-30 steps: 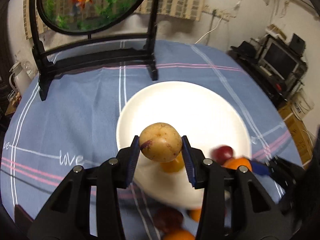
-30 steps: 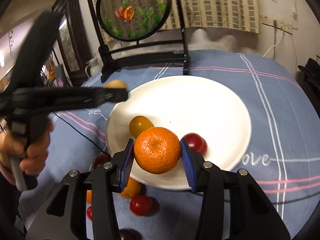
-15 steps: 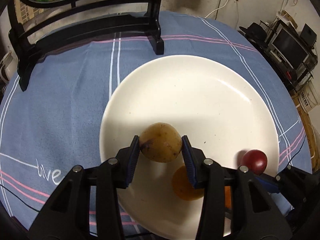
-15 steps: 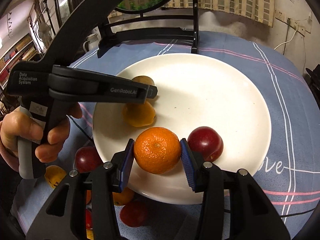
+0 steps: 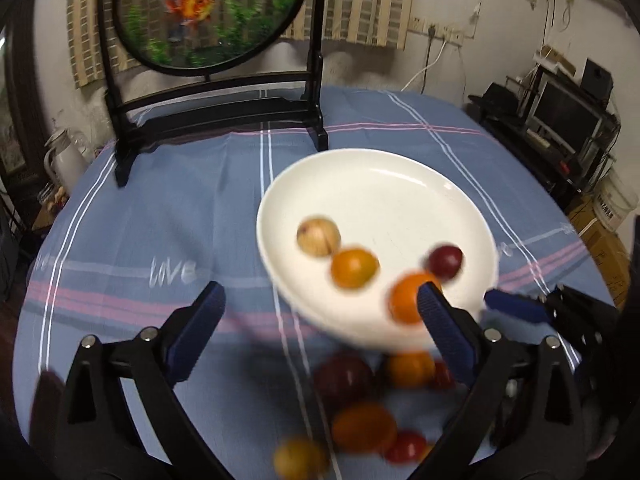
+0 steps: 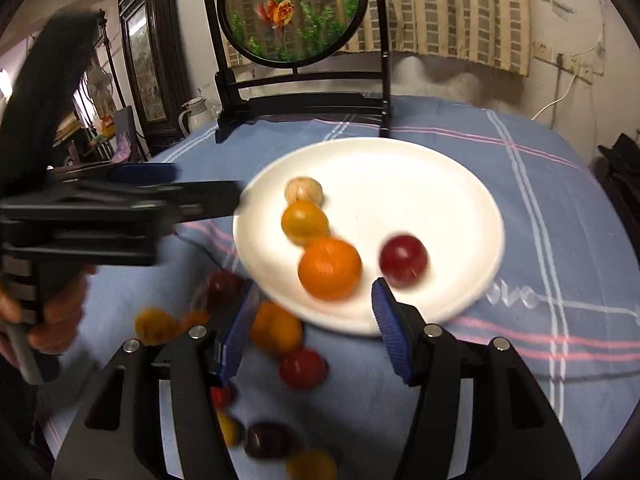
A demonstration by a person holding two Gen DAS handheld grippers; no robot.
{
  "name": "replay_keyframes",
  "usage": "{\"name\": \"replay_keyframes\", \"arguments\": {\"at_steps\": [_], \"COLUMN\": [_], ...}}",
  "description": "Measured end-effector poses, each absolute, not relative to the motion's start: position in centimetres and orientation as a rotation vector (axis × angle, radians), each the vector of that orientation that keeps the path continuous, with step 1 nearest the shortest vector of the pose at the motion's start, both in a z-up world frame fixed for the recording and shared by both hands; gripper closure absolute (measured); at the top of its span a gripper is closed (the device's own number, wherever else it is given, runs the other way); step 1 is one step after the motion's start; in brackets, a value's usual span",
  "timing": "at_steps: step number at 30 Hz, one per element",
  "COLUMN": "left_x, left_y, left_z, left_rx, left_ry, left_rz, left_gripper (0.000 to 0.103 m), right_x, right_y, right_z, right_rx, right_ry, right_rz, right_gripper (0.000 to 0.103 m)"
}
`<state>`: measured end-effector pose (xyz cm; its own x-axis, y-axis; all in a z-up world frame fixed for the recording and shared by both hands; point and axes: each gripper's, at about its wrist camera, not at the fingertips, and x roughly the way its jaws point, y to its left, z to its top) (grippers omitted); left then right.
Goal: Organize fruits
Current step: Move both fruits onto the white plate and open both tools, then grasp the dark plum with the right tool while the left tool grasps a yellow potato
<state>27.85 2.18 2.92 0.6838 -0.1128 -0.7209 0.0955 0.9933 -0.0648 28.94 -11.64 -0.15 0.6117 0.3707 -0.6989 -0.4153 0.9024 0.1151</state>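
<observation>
A white plate (image 5: 384,184) (image 6: 420,172) lies on the blue tablecloth. On it are a tan fruit (image 5: 318,237) (image 6: 303,189), a yellow-orange fruit (image 5: 354,267) (image 6: 305,221), an orange (image 5: 408,297) (image 6: 329,268) and a red fruit (image 5: 445,261) (image 6: 403,260). My left gripper (image 5: 320,336) is open and empty, near the plate's front edge. It also shows in the right wrist view (image 6: 200,190) at the plate's left. My right gripper (image 6: 312,328) is open and empty, just in front of the orange. Several loose fruits (image 5: 360,400) (image 6: 280,340) lie on the cloth before the plate.
A round goldfish screen on a black stand (image 5: 216,112) (image 6: 304,104) stands behind the plate. A white jug (image 6: 194,114) is at the table's far left edge. Shelves with electronics (image 5: 560,120) stand to the right of the table.
Both grippers opened and pulled back. The tan fruit left the left gripper and the orange left the right gripper; both now lie on the plate.
</observation>
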Motion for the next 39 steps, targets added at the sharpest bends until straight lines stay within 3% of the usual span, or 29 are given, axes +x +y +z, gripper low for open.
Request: {"name": "replay_keyframes", "arguments": {"at_steps": [2,9,29,37,39], "left_x": [25.0,17.5,14.9,15.0,15.0], "left_y": [2.4,3.3,4.1,4.1,4.1], "left_z": [2.3,-1.7,-3.6,-3.7,-3.7], "left_rx": [-0.017,-0.089,-0.112,-0.114,-0.113], "left_ry": [0.804,0.839,0.868,0.87,0.871], "left_rz": [-0.124,-0.158,-0.113,-0.111,-0.111], "left_gripper": [0.003,0.003,0.003,0.003,0.003], "right_x": [26.9,21.0,18.7,18.7,18.8], "right_y": [-12.6,-16.1,-14.3,-13.6,-13.6], "right_z": [-0.5,-2.1,-3.2,-3.5,-3.7], "right_rx": [-0.063,0.074,-0.05,-0.09,-0.094], "right_ry": [0.787,0.83,0.918,0.931,0.939], "right_rz": [0.44,0.424,0.336,0.337,0.337], "right_gripper": [0.038,0.037,0.037,0.042,0.05]}}
